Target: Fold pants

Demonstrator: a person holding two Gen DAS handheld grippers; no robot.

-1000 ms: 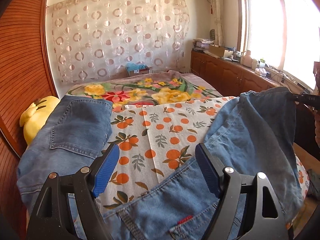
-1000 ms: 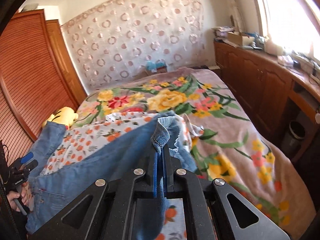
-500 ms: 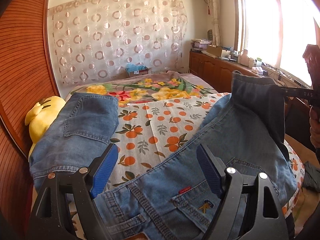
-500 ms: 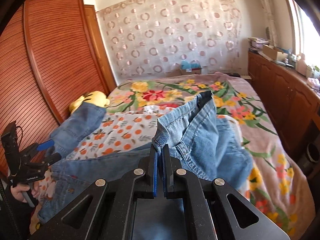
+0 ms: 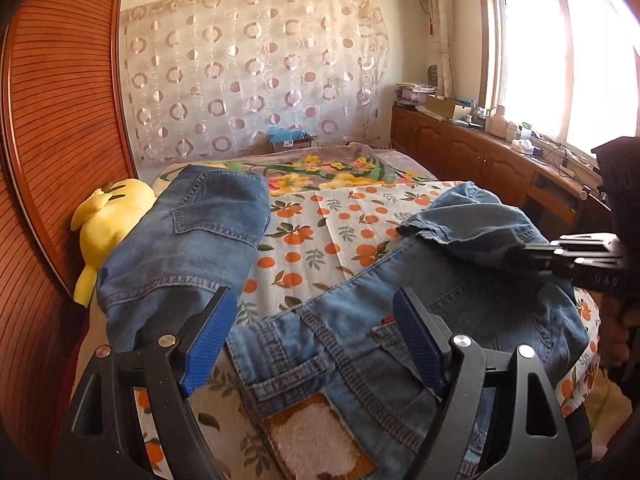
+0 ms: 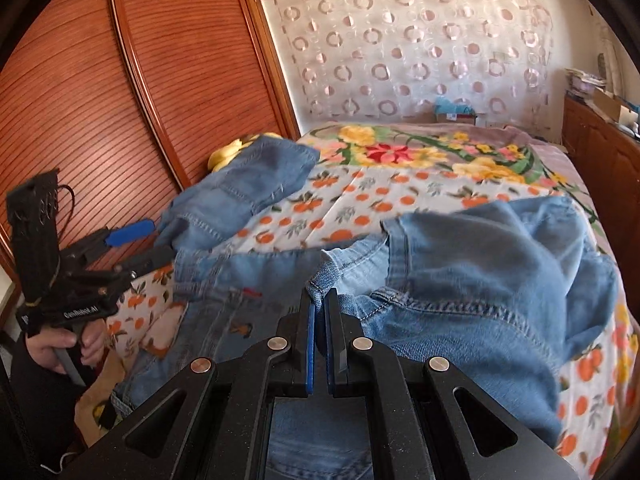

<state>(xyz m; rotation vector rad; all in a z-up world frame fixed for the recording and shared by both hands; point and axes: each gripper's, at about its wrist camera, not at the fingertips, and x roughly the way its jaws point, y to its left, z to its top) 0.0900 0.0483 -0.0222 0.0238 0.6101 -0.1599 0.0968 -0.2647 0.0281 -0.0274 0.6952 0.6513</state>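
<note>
- We have the bed [image 5: 360, 216] as our work surface, filling the middle of both views; its orange-print sheet [image 5: 320, 240] gives a flat place to lay the garment out.
- The pants [image 5: 460, 292], blue denim jeans, sprawl across the lower half of the left wrist view: the waistband and belt loops lie at lower centre, one leg reaches to the left toward the yellow plush toy [image 5: 104, 224], the other runs to the right.
- That left leg already looks doubled back on itself, a back pocket facing up, so we judge one fold to be done.
- The denim is pale, soft and rumpled, with darker stitched seams and a small red tag near the pocket.
- Our right gripper [image 6: 320, 304] sits at lower centre of its own view, jaws pinched tight on a hem edge of the right leg, which bunches above and to the right; we hold it there, we reckon, to carry that leg over.
- Our left gripper [image 5: 312, 332] hangs above the waistband, jaws spread wide and holding nothing, probably ready to pin or grasp.
</note>
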